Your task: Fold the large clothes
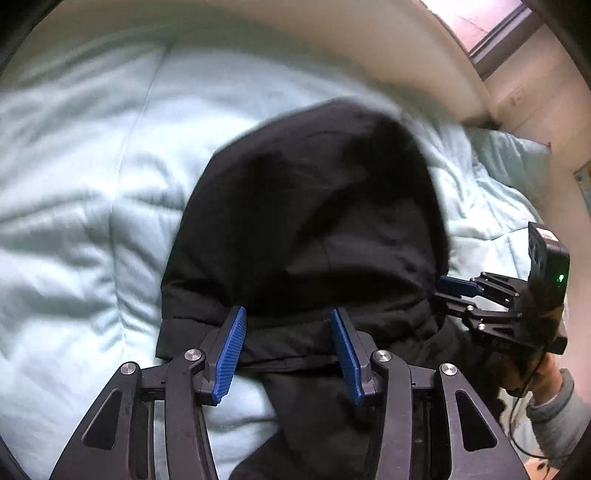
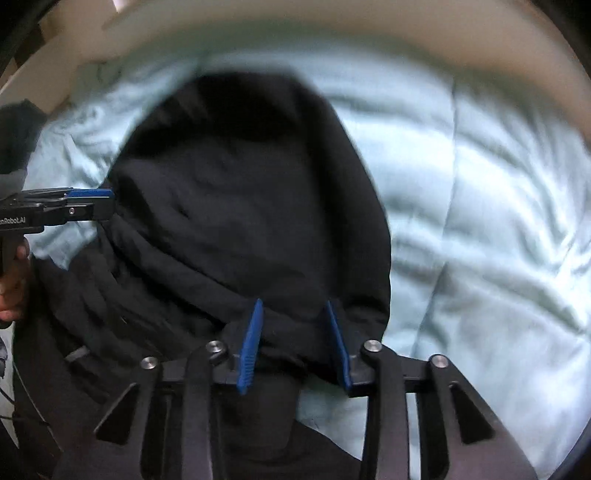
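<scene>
One black garment (image 1: 310,206) — a padded jacket by its look — lies on a pale blue quilt (image 1: 74,192), its near hem bunched toward both cameras; the left gripper (image 1: 290,350) has its blue pads spread with the hem band lying between them, the pads not pressed together; the right gripper (image 2: 293,343) likewise stands parted around a thick roll of the black cloth — whether either truly pinches the fabric I cannot tell; a cream wall (image 1: 295,44) rises behind the quilt, with a window (image 1: 487,26) at its upper corner.
</scene>
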